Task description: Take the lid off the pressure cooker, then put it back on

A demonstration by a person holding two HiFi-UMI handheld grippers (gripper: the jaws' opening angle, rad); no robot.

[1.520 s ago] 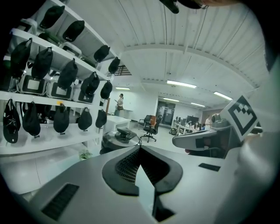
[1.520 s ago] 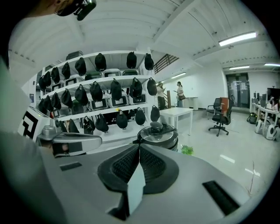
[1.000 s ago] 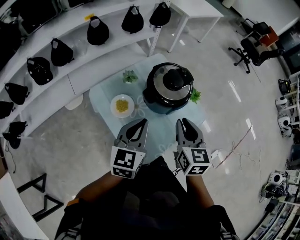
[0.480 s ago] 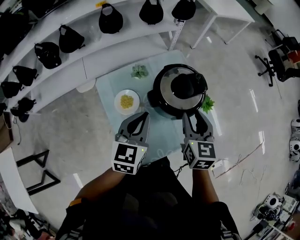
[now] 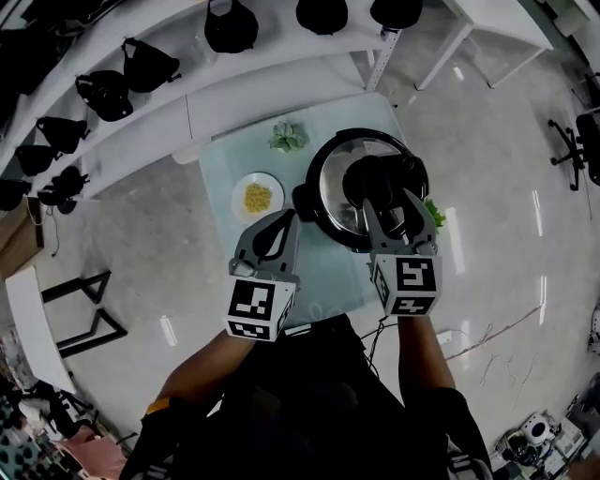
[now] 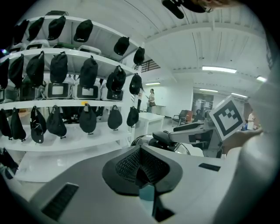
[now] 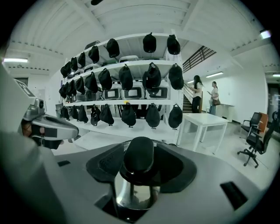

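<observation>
1. The pressure cooker (image 5: 317, 208) stands on the right half of a small pale-blue table (image 5: 225, 169). Its steel lid (image 5: 333, 183) is seated on the pot, with the black handle (image 5: 370, 176) on top
2. The right gripper (image 5: 396, 211) reaches over the lid from the near side. Its jaws have just been opening and stand apart, one on either side of the handle. In the right gripper view the handle rises between them, and the pads show a gap to it rather than pressing on it
3. The left gripper (image 5: 281, 225) is just left of the cooker, over the near part of the table and apart from the pot. Its jaws are together with nothing between them
4. A white plate (image 5: 257, 198) with yellow food lies on the table left of the cooker
5. A small green plant (image 5: 289, 137) sits near the table's far edge. A second plant (image 5: 434, 214) shows at the cooker's right side, partly behind the right gripper
6. Beyond the table, curved white shelves (image 5: 169, 103) carry a row of black bags (image 5: 150, 64)
7. A white side table (image 5: 487, 26) stands on the glossy floor at the far right
</observation>
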